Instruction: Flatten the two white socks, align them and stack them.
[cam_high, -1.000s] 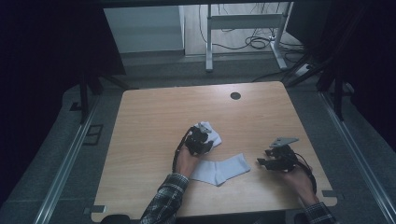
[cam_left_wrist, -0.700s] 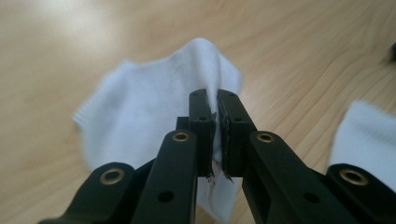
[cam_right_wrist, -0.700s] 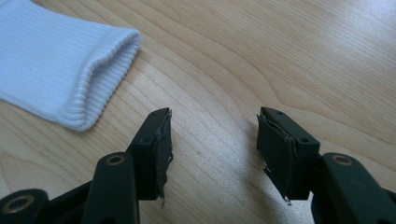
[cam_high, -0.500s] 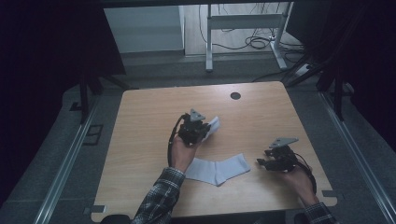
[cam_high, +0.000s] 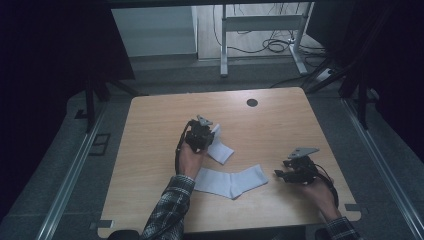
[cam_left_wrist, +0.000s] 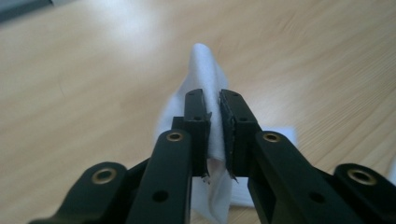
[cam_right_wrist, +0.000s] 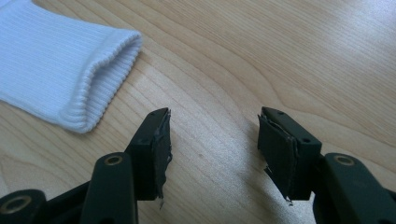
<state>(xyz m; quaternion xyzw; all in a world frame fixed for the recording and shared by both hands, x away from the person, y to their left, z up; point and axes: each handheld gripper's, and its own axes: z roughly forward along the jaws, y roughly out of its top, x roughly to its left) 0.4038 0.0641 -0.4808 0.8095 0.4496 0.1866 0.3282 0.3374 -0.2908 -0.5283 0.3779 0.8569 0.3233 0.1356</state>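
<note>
White sock (cam_high: 220, 148), pinched in left hand-held gripper (cam_high: 200, 136) approx. centre of wooden surface (cam_high: 150, 125); jaws clamped on a fold of cloth, having just eased apart slightly, sock (cam_left_wrist: 201, 65) between pads. Its free end appears to touch the surface, though the high view is too small to confirm. Second white sock (cam_high: 231, 181) lies flat at 5 o'clock of the first. Right hand-held gripper (cam_high: 283, 174) at 3 o'clock of it, jaws roughly half open, nothing between them; sock cuff (cam_right_wrist: 70, 65) just beside.
</note>
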